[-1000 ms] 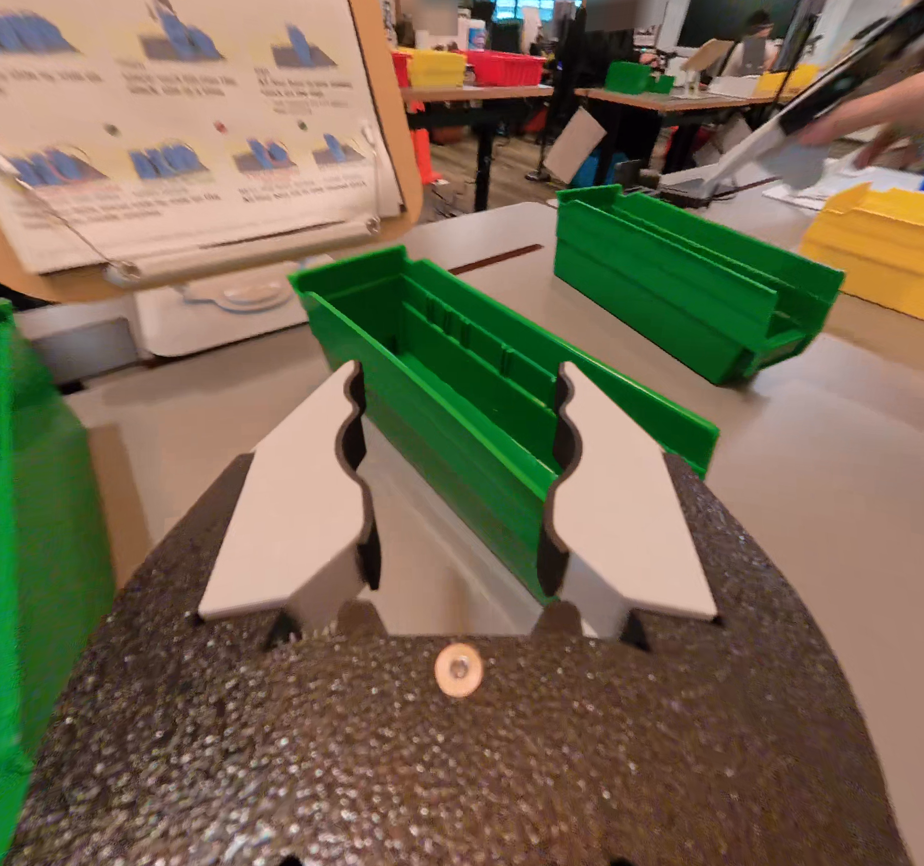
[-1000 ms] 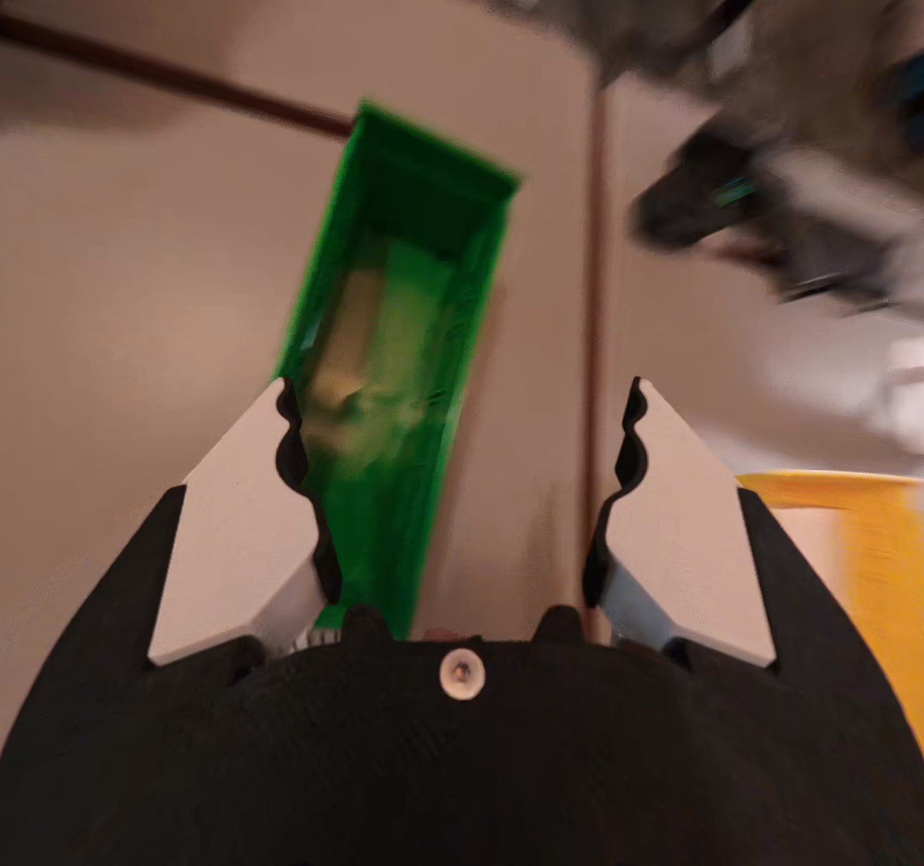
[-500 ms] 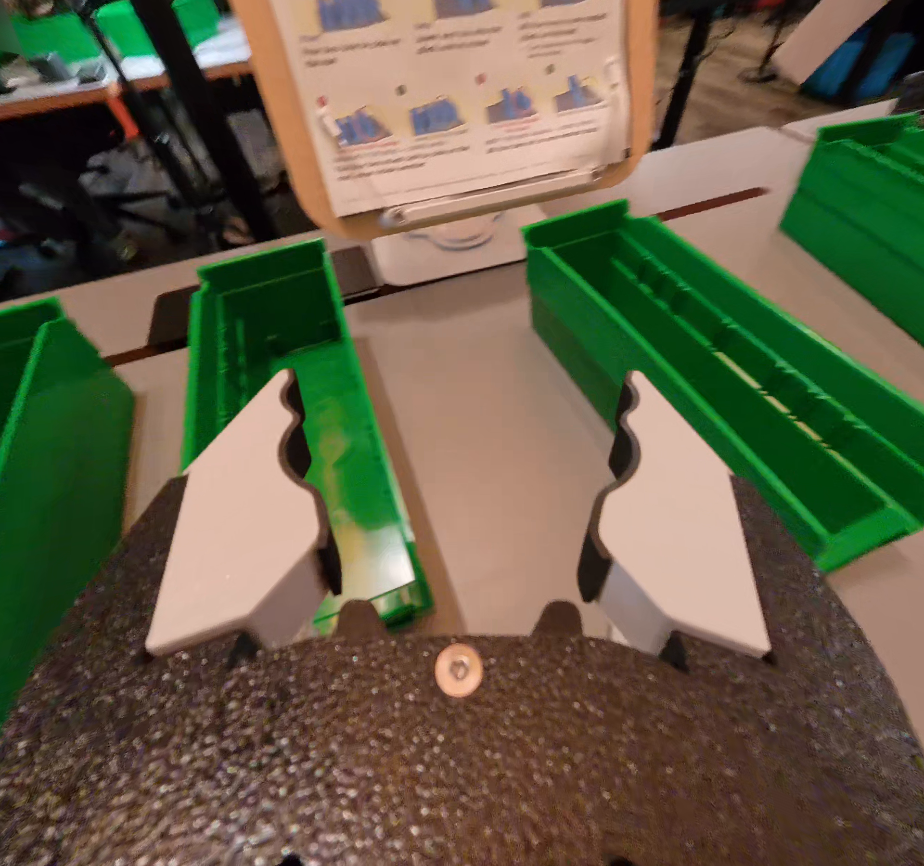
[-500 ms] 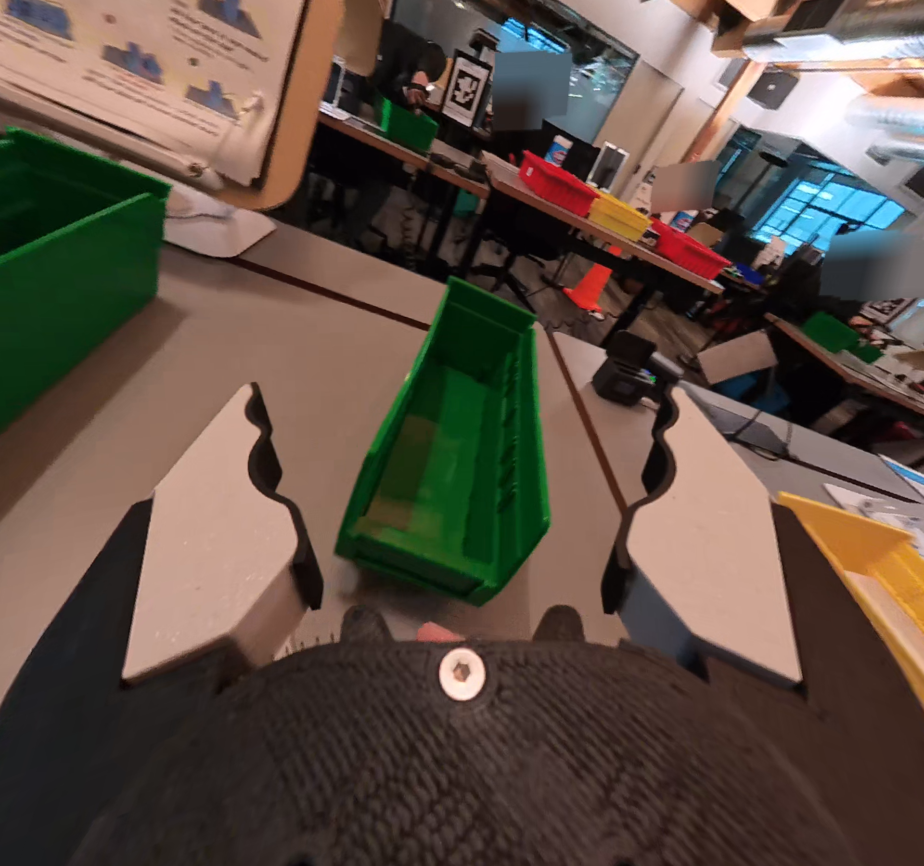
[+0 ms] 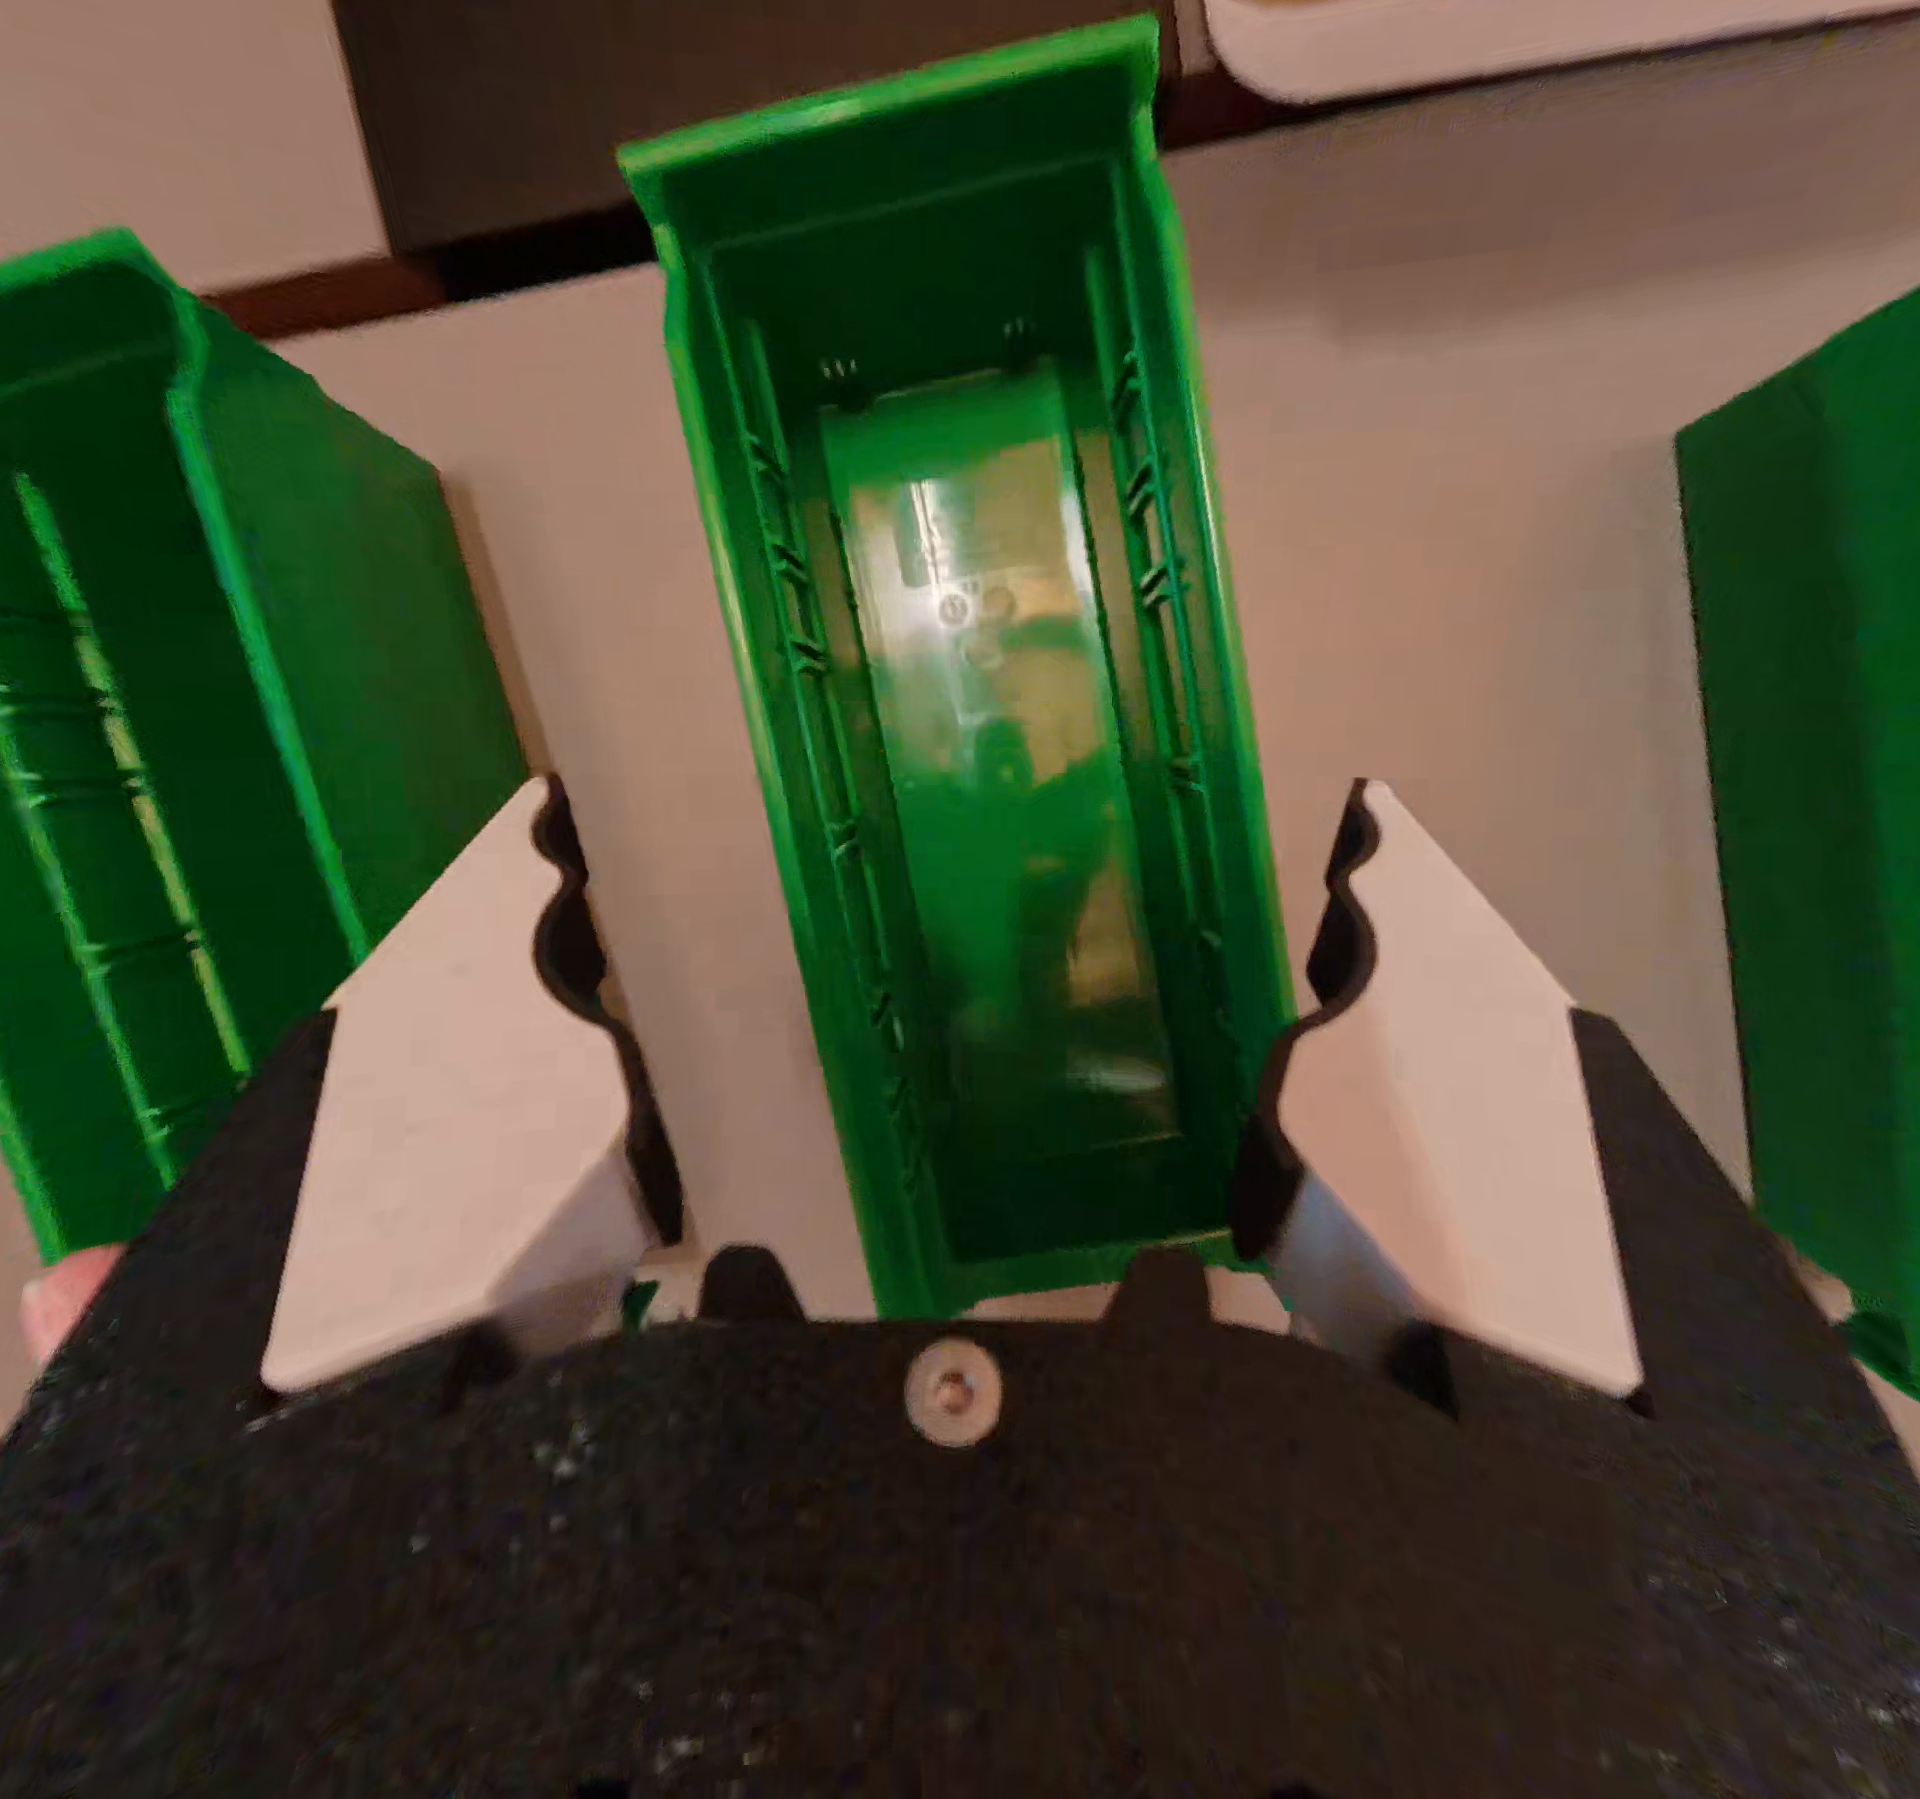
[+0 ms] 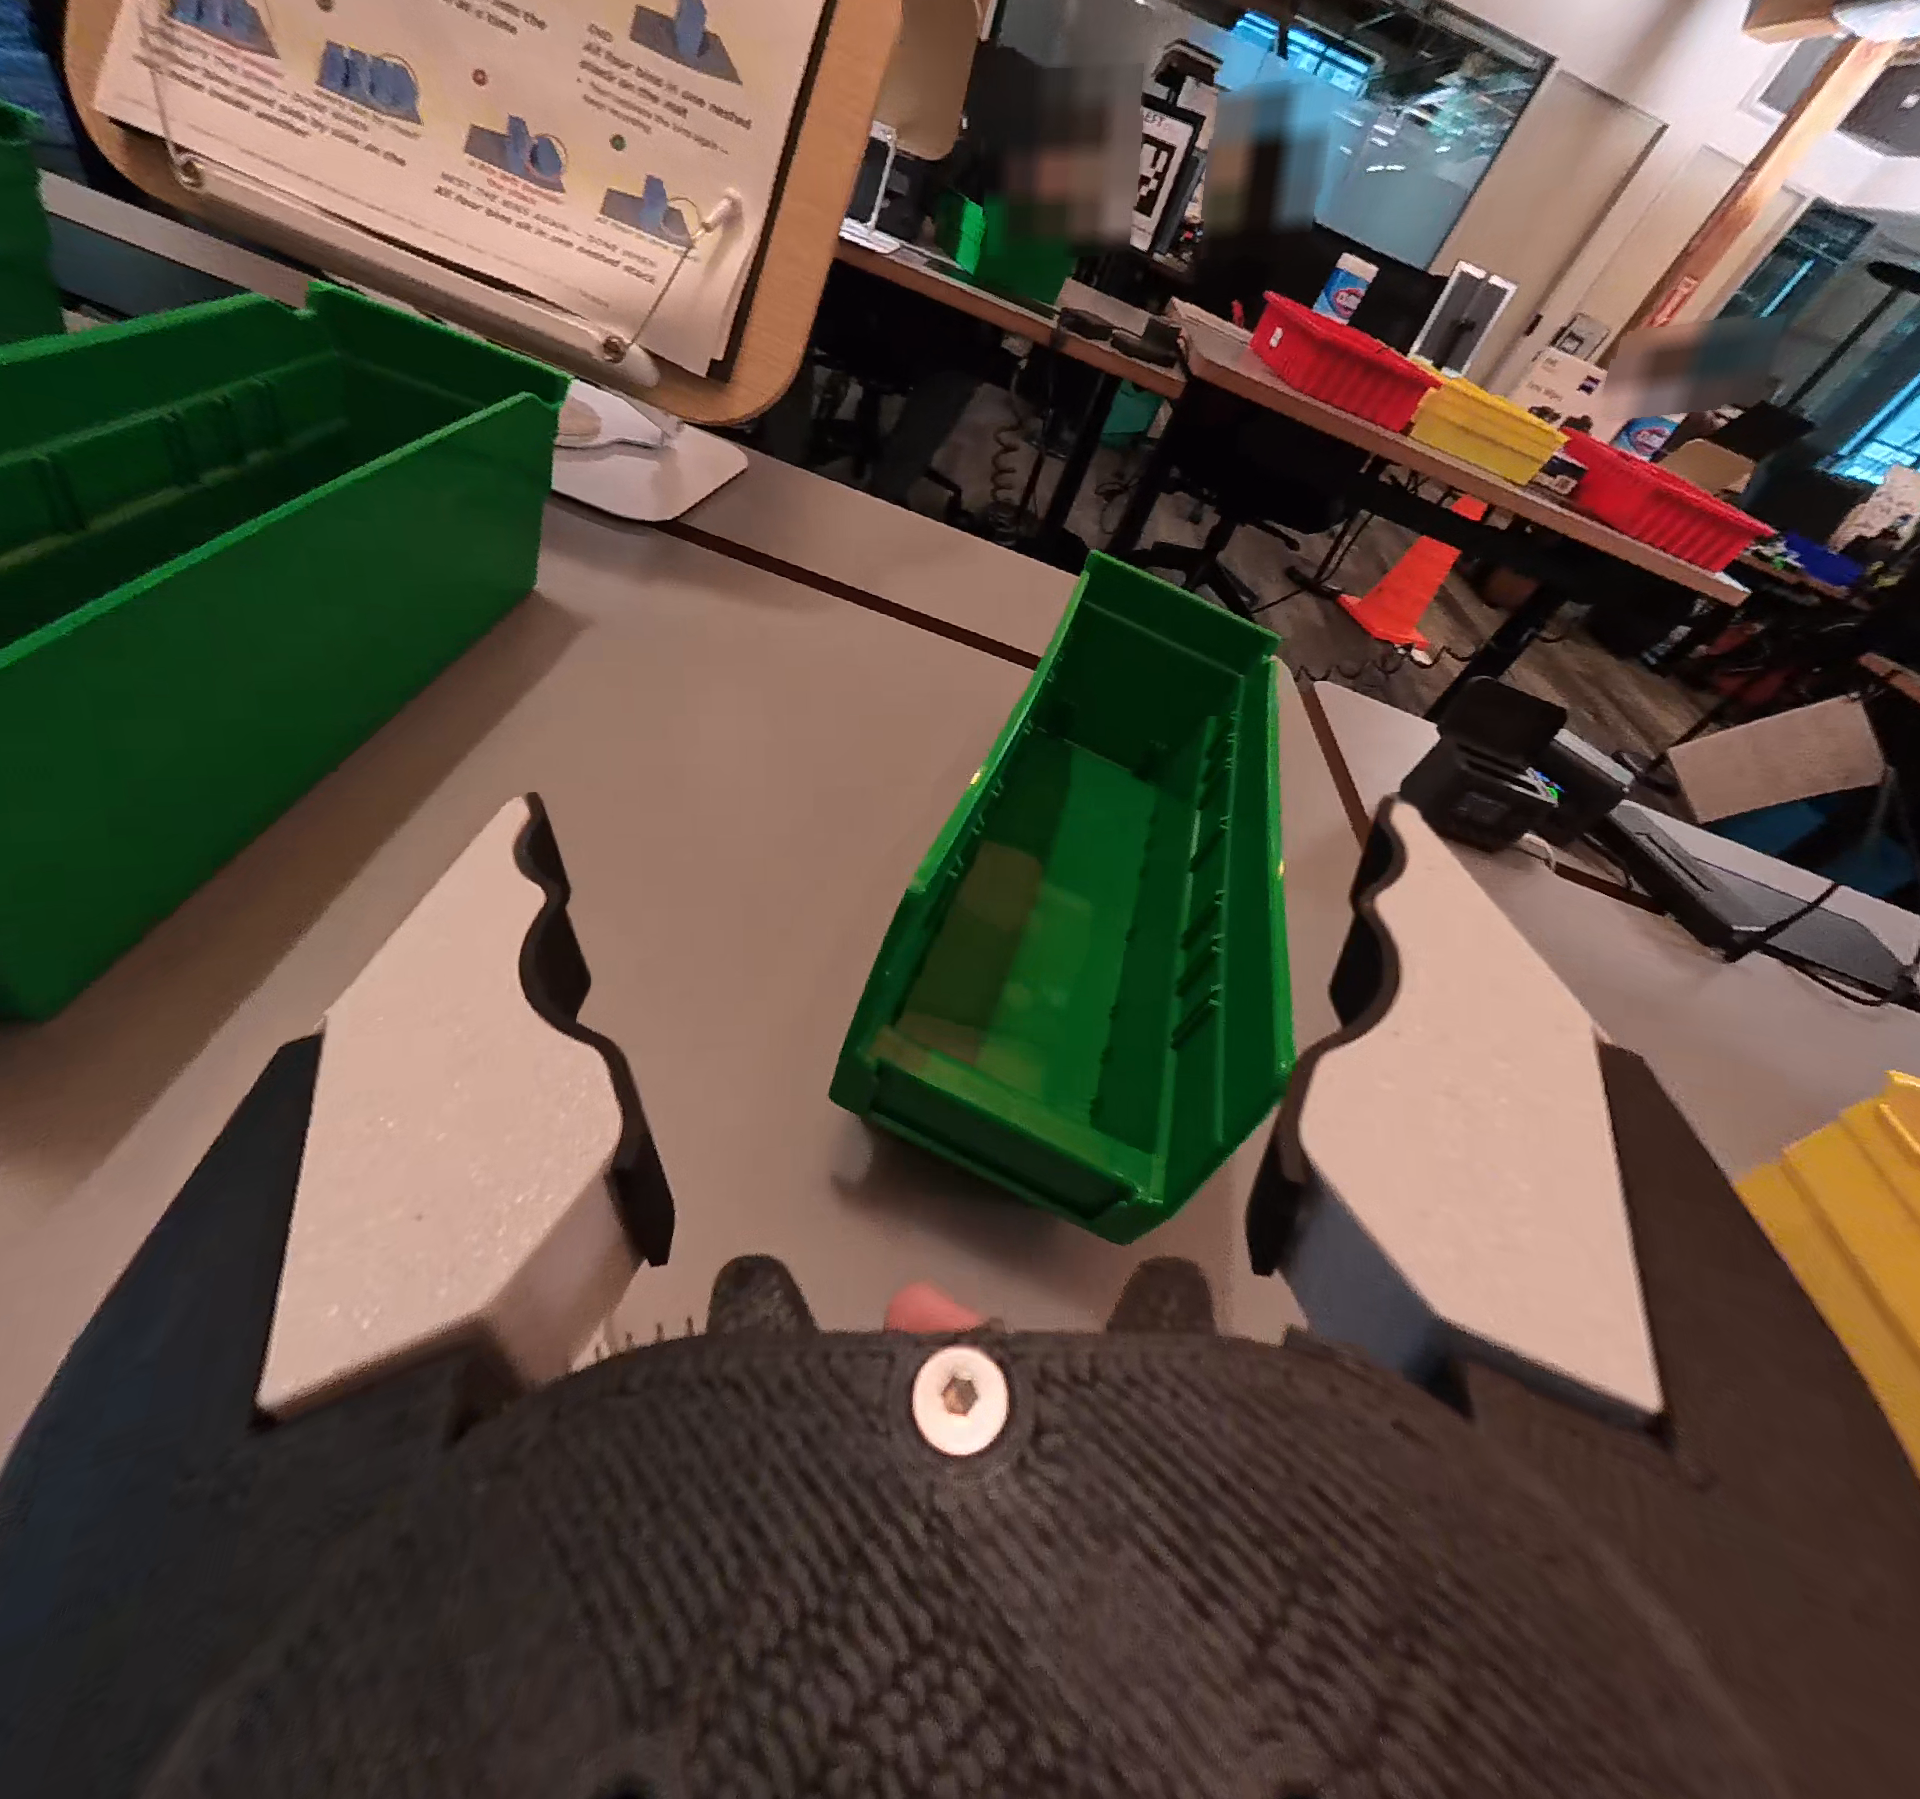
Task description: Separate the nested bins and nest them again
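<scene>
Three green bins in left wrist view: a narrow bin [image 5: 966, 669] upright, open top, ribbed inner walls, glossy floor; a second bin [image 5: 156, 710] left of it, a third bin [image 5: 1818, 814] right, all apart on the counter [image 5: 1434, 502].

My left gripper [image 5: 956, 928] points steeply downward, jaws spread wide, nothing between the pads. Its fingers [image 5: 468, 1053] are pale grey with black wavy inner edges, mounted on a black textured body. A fingertip of my hand [image 5: 57, 1297] shows at the body's lower left edge. My right gripper [image 6: 956, 960] is held at a shallower forward tilt, jaws equally wide apart and holding nothing. Its fingers [image 6: 1455, 1063] match the left pair. A small pink part of my hand [image 6: 930, 1308] shows just above the body's centre screw.
</scene>
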Available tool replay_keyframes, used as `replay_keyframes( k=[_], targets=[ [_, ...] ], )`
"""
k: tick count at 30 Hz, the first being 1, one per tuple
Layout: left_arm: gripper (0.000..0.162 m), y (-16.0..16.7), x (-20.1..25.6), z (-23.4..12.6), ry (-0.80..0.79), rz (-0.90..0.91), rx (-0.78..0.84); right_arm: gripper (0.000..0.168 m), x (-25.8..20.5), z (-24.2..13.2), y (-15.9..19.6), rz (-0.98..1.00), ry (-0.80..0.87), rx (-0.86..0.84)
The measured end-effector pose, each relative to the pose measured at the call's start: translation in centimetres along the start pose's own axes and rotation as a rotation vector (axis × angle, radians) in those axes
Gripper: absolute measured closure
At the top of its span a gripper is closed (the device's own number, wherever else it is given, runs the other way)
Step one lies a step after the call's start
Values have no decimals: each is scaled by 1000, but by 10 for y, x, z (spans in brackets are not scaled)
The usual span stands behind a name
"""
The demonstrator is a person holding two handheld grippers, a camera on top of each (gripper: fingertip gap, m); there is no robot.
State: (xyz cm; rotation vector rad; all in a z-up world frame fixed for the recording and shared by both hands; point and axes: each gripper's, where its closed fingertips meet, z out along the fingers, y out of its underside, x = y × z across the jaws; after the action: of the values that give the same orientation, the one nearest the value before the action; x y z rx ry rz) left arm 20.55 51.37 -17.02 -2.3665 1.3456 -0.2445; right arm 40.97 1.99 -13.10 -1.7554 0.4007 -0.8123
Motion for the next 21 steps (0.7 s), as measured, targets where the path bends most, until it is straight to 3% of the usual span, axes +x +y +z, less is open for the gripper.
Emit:
replay_keyframes(
  k=[8,11,21],
  targets=[
    [22,23,5,51,-33,-83,-287,24,2,-4,3,20,-33,-12],
    [16,31,11,61,-19,-99,-320,26,6,-4,5,38,-39,-15],
    [50,43,9,47,-7,-143,-397,34,2,-3,8,114,-102,-2]
  ],
)
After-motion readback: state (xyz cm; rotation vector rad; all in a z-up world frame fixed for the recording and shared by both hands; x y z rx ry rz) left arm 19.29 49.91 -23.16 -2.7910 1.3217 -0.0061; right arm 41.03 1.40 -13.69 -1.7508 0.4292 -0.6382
